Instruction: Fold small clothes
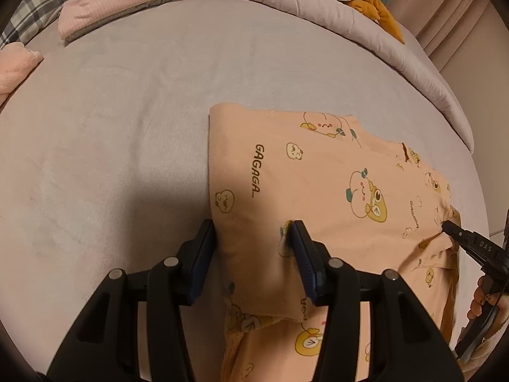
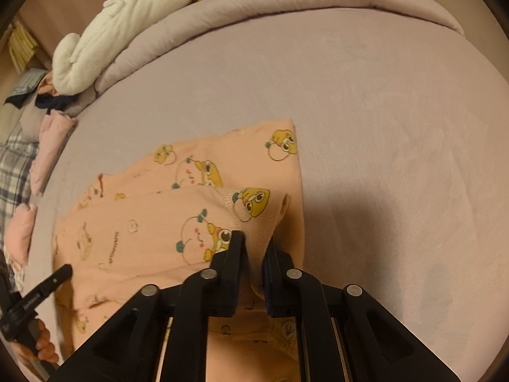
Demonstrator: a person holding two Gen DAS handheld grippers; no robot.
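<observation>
A peach child's garment [image 1: 318,184] printed with cartoon ducks lies partly folded on the lilac bed sheet [image 1: 127,111]. My left gripper [image 1: 253,226] is open, its fingers straddling the garment's left folded edge. My right gripper [image 2: 256,242] is shut on a folded sleeve cuff [image 2: 254,219] of the garment [image 2: 159,222], holding it over the body. The right gripper's tip also shows in the left wrist view [image 1: 451,227], and the left gripper's tip shows in the right wrist view [image 2: 60,273].
A folded pink and grey stack [image 1: 117,6] lies at the far left. A rolled lilac quilt [image 1: 350,25] rims the far side, with a white and orange plush toy [image 2: 105,38] on it. More pink clothes [image 2: 47,146] lie at the left.
</observation>
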